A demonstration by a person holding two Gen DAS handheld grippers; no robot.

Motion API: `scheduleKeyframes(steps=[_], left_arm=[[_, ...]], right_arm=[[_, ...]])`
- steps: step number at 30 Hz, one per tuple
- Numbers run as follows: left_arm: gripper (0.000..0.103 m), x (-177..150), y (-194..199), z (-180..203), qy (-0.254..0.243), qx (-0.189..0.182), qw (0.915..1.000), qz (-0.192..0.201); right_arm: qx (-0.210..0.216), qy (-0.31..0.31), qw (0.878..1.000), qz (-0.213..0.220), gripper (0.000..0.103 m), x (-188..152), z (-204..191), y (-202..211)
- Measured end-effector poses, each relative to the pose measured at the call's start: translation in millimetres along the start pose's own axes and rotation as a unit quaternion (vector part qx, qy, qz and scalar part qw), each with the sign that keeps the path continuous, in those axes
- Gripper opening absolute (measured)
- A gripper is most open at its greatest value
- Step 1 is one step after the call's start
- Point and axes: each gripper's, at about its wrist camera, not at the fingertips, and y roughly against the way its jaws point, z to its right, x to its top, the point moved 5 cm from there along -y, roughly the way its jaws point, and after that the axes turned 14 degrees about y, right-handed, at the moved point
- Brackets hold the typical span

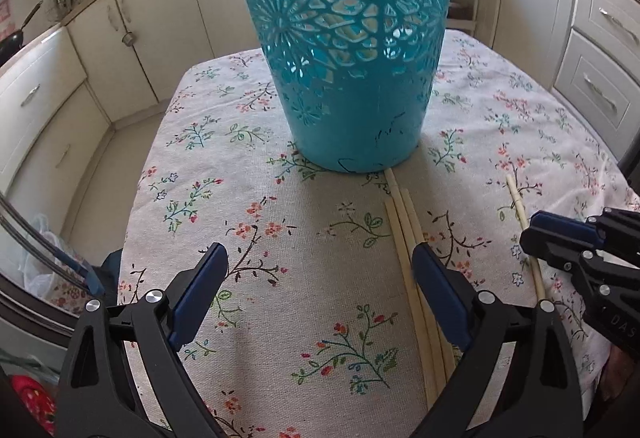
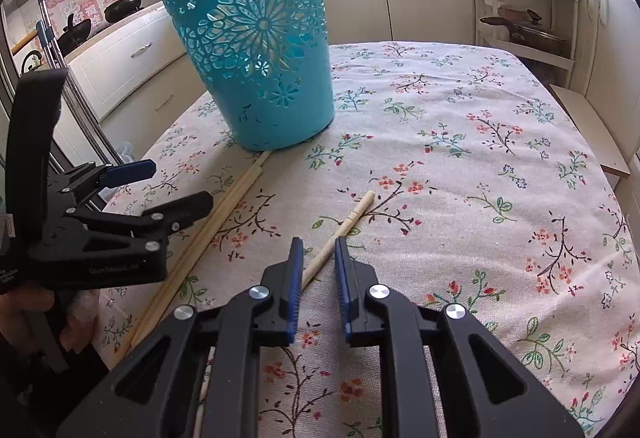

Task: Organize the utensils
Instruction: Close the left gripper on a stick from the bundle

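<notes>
Over the tabletop (image 2: 460, 141), both tools tilt down: left tool (image 1: 320, 270) open beside the chopsticks (image 1: 404, 230), right tool (image 2: 319, 254) narrowly parted around one chopstick (image 2: 344, 228).

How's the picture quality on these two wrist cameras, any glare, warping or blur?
Left wrist view: strong fisheye bending of the cabinets, dark corners, light shining through the teal basket cut-outs, fingers sharp. Right wrist view: same barrel warp, bright window glare along the top, tablecloth evenly lit with soft shadows, single chopstick crisp.
</notes>
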Motion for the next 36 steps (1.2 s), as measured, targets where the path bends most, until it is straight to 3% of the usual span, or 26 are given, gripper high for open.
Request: scheduleKeyframes(steps=[5,10,13,15,16,18,20,24,28,32,36], left_arm=[[0.089,0.7,-8.2,-3.7,0.01,0.009,0.9996,-0.023],[0.085,0.6,-8.5,-1.8,0.007,0.012,0.9997,-0.021],[0.066,-0.3,-6.2,2.3,0.005,-0.003,0.9998,-0.017],[0.045,-1.4,-5.1,4.6,0.014,-0.022,0.9994,-0.021],[0.04,-1.5,-4.6,6.8,0.016,-0.032,0.9991,-0.023],[0.016,-1.9,-3.2,10.8,0.013,-0.05,0.9984,-0.025],[0.009,0.7,-4.4,5.4,0.029,-0.055,0.9976,-0.031],[0.007,4.4,-5.0,-8.3,0.063,-0.064,0.9947,-0.051],[0.007,8.7,-9.9,-7.4,0.067,-0.053,0.9942,-0.065],[0.005,10.2,-12.7,-2.6,0.052,-0.044,0.9958,-0.062],[0.005,7.8,-10.7,-4.5,0.046,-0.041,0.9962,-0.062]], right_arm=[[0.0,0.0,1.0,0.0,0.017,-0.6,0.5,0.1],[0.0,0.0,1.0,-0.002,0.017,-1.1,1.3,-0.4],[0.004,-0.008,1.0,-0.008,0.017,2.0,3.6,-2.4],[-0.001,0.002,1.0,-0.017,0.017,6.1,2.5,-5.9],[-0.002,0.011,1.0,-0.021,0.017,8.1,0.9,-7.6],[0.004,0.051,0.998,-0.035,0.017,13.8,-5.6,-12.7],[0.016,0.089,0.995,-0.05,0.017,17.9,-10.4,-16.5],[0.015,0.103,0.992,-0.075,0.017,22.7,-0.3,-20.0],[0.027,0.04,0.997,-0.062,0.017,23.5,10.9,-22.5],[0.02,0.053,0.997,-0.051,0.012,21.7,6.3,-21.9],[0.042,0.029,0.998,-0.037,0.008,17.8,17.4,-19.8]])
